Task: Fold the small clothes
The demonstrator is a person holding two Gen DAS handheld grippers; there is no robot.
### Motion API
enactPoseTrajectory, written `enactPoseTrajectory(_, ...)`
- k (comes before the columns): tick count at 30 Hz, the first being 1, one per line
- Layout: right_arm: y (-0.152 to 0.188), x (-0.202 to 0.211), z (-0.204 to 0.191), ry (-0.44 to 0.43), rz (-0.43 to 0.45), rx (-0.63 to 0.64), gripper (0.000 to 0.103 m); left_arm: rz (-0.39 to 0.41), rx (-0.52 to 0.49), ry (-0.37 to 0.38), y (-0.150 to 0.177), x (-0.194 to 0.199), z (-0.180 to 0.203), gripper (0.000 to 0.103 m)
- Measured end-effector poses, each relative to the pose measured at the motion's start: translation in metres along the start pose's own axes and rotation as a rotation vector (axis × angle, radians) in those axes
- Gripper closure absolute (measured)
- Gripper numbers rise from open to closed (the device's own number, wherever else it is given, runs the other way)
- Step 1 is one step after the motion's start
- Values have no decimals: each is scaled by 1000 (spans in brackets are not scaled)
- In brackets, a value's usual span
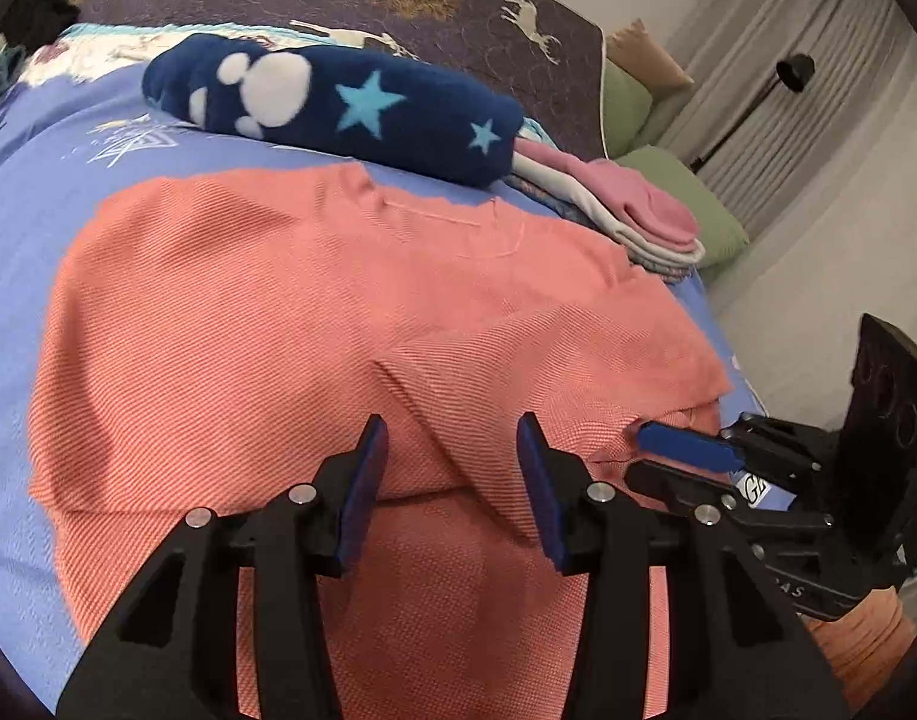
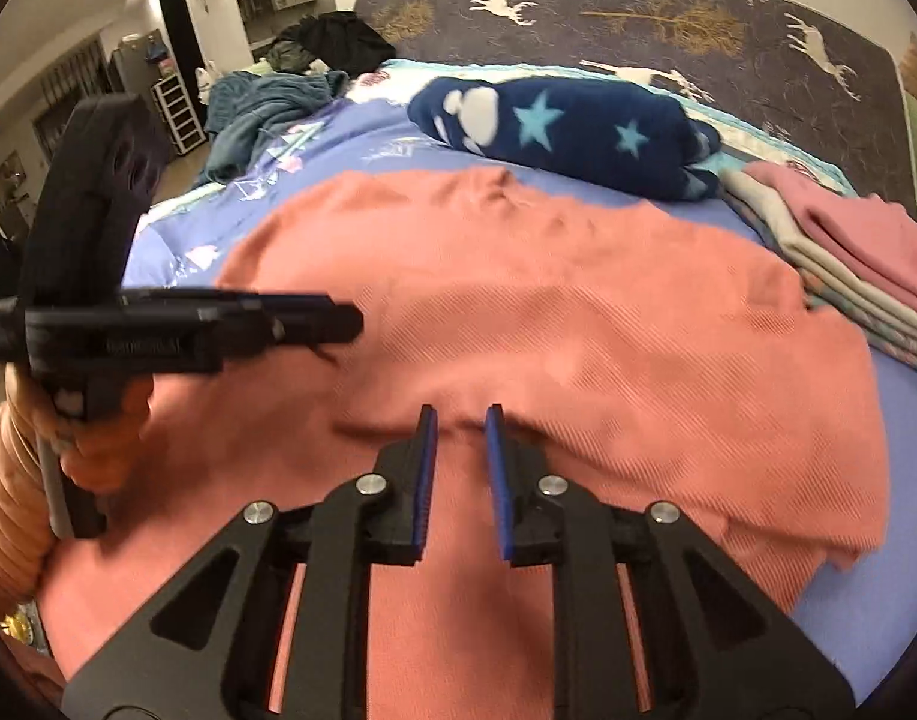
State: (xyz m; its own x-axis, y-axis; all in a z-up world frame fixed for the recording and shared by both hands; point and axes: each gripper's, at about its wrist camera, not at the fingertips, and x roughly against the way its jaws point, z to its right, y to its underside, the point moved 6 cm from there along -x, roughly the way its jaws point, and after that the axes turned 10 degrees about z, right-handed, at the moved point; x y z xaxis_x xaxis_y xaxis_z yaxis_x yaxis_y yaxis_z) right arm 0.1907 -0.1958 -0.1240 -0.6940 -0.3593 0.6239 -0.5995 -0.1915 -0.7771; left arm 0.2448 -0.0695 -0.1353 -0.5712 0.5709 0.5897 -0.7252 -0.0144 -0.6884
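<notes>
A salmon-pink knit garment [image 1: 290,312] lies spread on the blue bedsheet [image 1: 32,180], with a fold ridge near its front; it also fills the right wrist view [image 2: 578,312]. My left gripper [image 1: 452,432] is open just above the garment's near part, holding nothing; it shows from the side in the right wrist view [image 2: 344,318]. My right gripper [image 2: 461,420] is open over the garment's near edge, empty. In the left wrist view the right gripper [image 1: 644,441] sits at the garment's right edge, its tips touching the cloth.
A rolled navy fleece [image 1: 338,102] with stars and paw prints lies behind the garment. A stack of folded clothes [image 1: 632,210], pink on top, sits at the right. A dark deer-print mattress [image 2: 638,18] stands behind; teal and dark clothes [image 2: 266,96] lie far left.
</notes>
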Motion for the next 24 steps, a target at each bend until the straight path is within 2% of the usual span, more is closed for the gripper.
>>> enactPoseTrajectory(2,2,6,-1,28,15,49,73,-17,-10,-29,0,-6,1,58)
enactPoseTrajectory(4,2,5,-3,50,21,102,71,-30,-8,-46,-3,-12,1,58)
enactPoseTrajectory(5,2,4,-6,61,22,139,70,-38,-12,-55,-5,-17,2,61)
enactPoseTrajectory(7,2,4,-12,69,22,183,68,-46,-34,-81,-9,-23,4,91)
enactPoseTrajectory(8,1,4,-14,71,24,196,67,-56,-46,-83,-13,-25,8,99)
enactPoseTrajectory(10,-2,9,-11,87,43,193,66,-31,-57,-85,-24,-20,15,99)
enactPoseTrajectory(13,-8,24,4,127,84,154,62,82,-134,-87,-64,19,32,99)
enactPoseTrajectory(16,-18,51,27,163,149,85,54,139,-177,-126,-94,52,23,99)
enactPoseTrajectory(19,-19,69,49,206,174,48,47,118,-205,-227,-96,55,-4,98)
enactPoseTrajectory(21,-14,69,63,245,161,32,45,69,-177,-294,-81,45,-33,87)
enactPoseTrajectory(23,-4,61,77,284,118,2,45,33,-149,-379,-64,38,-60,81)
enactPoseTrajectory(24,3,56,84,304,91,-14,45,21,-139,-397,-57,36,-69,80)
